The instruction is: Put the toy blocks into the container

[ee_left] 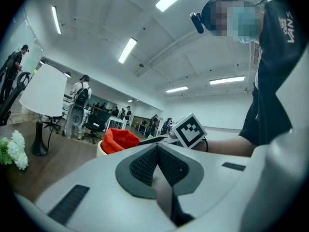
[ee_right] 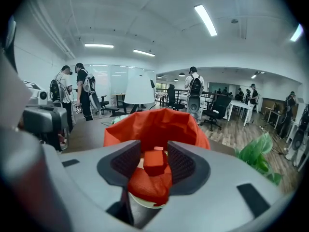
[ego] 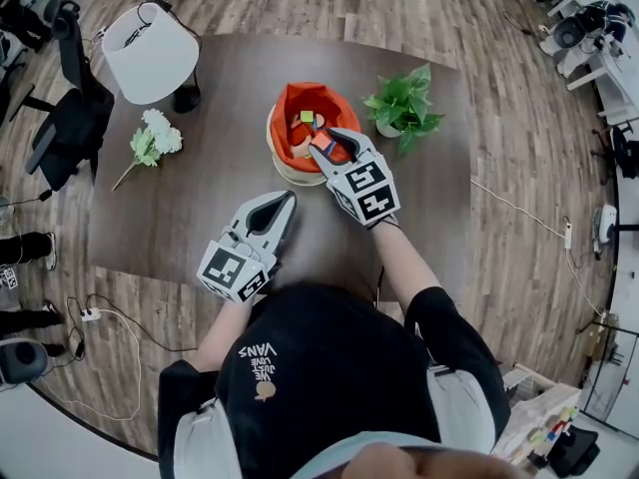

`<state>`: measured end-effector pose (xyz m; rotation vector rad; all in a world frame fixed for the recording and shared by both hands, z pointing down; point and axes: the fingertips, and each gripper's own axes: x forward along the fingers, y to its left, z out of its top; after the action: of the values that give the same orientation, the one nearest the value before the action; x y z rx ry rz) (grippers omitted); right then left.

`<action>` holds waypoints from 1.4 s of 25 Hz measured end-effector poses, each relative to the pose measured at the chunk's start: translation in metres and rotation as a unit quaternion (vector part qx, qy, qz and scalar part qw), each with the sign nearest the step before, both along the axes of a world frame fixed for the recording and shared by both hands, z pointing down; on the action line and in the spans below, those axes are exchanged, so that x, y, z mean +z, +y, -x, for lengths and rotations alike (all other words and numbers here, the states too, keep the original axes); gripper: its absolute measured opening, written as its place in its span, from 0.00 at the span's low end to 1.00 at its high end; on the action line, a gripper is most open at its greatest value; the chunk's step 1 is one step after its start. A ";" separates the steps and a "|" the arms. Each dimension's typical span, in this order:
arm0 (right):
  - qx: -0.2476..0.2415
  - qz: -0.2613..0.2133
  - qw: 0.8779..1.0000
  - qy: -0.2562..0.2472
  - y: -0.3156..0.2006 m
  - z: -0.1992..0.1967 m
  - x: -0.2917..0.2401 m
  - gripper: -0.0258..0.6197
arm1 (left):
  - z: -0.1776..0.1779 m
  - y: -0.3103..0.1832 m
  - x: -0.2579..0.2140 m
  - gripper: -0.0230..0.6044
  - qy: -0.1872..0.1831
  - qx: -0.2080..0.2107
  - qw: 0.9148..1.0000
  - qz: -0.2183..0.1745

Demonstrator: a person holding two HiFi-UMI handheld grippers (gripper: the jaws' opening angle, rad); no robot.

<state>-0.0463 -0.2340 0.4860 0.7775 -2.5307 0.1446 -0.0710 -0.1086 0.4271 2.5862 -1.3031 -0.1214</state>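
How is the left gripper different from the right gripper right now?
The left gripper has its jaws pressed together with nothing between them; the right gripper has a red block gripped between its jaws. The left gripper is over bare table close to the person; the right gripper reaches out over the orange-lined container. Both are white and each carries a black-and-white marker cube.
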 end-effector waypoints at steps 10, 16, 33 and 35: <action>0.003 -0.009 1.000 -0.009 0.002 -0.003 -0.007 0.29 | -0.002 0.005 -0.005 0.05 -0.005 0.000 1.000 -0.004; 0.012 -0.033 0.999 -0.024 0.003 -0.010 -0.021 0.29 | -0.003 0.008 -0.007 0.05 -0.006 -0.001 1.000 -0.011; 0.022 -0.096 0.992 -0.073 0.043 -0.025 -0.070 0.08 | -0.005 0.028 -0.014 0.05 -0.005 0.011 1.000 -0.027; 0.022 -0.098 0.992 -0.077 0.049 -0.027 -0.072 0.07 | -0.006 0.031 -0.014 0.05 -0.005 0.012 1.000 -0.025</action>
<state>-0.0198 -0.1849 0.4137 0.9304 -2.7046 -0.0317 -0.0654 -0.0778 0.4127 2.6449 -1.2887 -0.1394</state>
